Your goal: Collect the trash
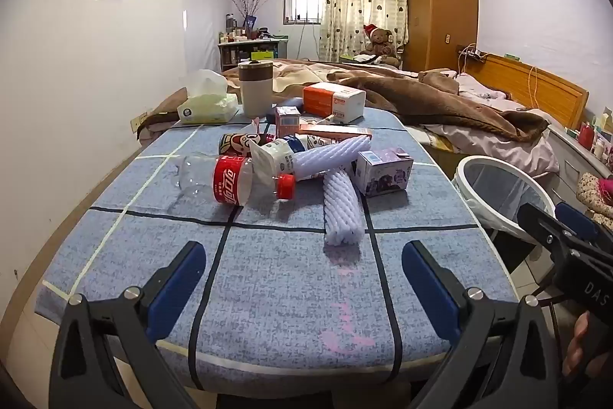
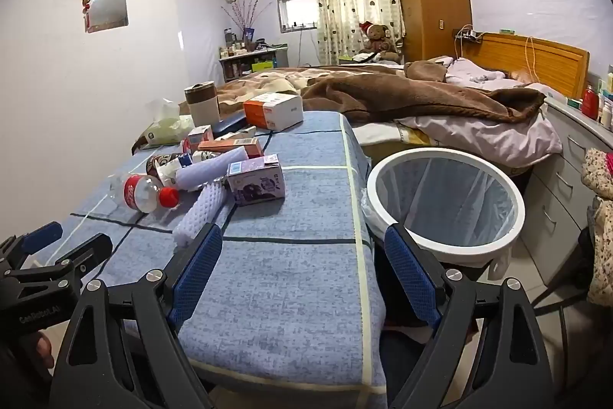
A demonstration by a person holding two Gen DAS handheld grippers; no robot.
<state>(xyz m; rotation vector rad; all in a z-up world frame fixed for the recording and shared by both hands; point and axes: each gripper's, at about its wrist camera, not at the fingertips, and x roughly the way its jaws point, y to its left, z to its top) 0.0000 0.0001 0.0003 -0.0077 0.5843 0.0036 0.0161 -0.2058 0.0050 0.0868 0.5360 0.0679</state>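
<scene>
Trash pile mid-desk (image 1: 115, 186), left to right: cola bottle (image 1: 230, 184) on its side, two white foam sleeves (image 1: 341, 213) crossed, purple carton (image 1: 383, 171). Left hand-held gripper (image 1: 304, 290) wide open, empty, above near desk edge. Right hand-held gripper (image 2: 302, 275) likewise open, empty. White-rimmed bin (image 2: 513, 217) on floor just right of desk.

trash bin (image 1: 473, 165): near rim behind right gripper (image 1: 567, 232) | print on purple carton (image 1: 383, 175): too small | tissue pack (image 2: 168, 129): partly behind cup (image 2: 202, 104)

Matt woven tablecloth (image 1: 268, 286), glossy clear plastic bottle (image 1: 218, 179), ribbed foam sleeve (image 1: 341, 209)
</scene>
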